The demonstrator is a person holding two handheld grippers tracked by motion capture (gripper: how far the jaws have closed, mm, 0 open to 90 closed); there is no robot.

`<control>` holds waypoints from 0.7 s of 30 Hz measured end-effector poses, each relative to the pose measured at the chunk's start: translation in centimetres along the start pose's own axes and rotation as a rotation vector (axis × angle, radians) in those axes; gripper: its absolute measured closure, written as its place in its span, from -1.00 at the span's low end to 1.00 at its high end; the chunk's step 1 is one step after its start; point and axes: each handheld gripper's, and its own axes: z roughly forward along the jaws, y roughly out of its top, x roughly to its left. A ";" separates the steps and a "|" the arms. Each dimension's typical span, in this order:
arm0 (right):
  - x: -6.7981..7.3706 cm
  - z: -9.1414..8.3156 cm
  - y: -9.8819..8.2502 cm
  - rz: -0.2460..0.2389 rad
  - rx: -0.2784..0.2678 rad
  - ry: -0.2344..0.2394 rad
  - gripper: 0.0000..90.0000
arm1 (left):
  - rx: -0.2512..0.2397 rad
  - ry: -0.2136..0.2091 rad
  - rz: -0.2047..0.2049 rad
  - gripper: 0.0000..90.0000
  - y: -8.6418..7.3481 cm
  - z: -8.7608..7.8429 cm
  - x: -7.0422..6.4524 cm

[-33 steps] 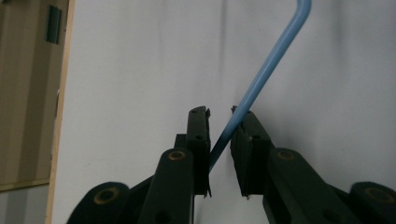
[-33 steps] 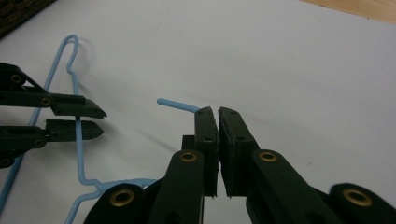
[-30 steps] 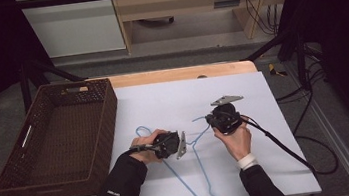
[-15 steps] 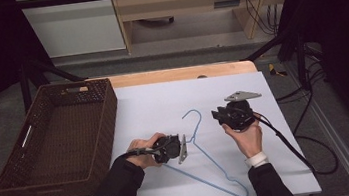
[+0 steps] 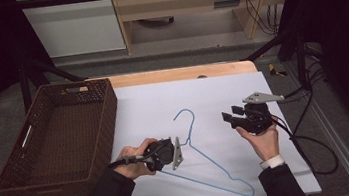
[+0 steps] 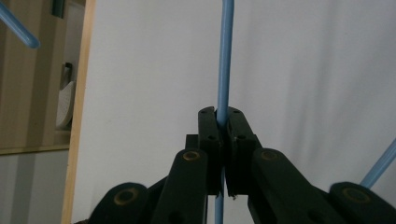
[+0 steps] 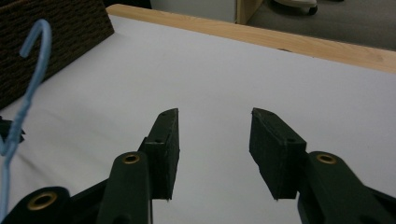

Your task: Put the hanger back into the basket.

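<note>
The blue hanger [image 5: 195,148] is clamped by the left gripper [image 5: 175,152]; the right gripper [image 5: 231,115], at 3 o'clock, has just been opening, empty. Swinging could loosen it.

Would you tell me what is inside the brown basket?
The basket looks empty: its woven floor shows bare. The strip just inside its near wall is hidden from the high view.

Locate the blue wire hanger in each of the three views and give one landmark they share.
High view: blue wire hanger lies centre-bottom on the white table, hook toward the far edge.
Left gripper view: its wire runs vertically up the middle, clamped in the jaws.
Right gripper view: its hook at the left edge.
Shared landmark: the table's wooden edge.
</note>
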 end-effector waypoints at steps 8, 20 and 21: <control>-1.2 -2.5 -0.8 -0.001 -0.034 -0.007 0.03 | 0.020 0.022 -0.054 0.93 -0.2 -2.3 -0.2; -3.4 -4.4 -2.2 0.029 -0.057 -0.037 -0.12 | 0.042 0.090 -0.315 0.93 -0.2 -3.9 0.9; -3.5 -4.5 -2.2 0.025 -0.064 -0.046 -0.15 | 0.050 0.093 -0.326 0.93 -0.2 -3.9 1.0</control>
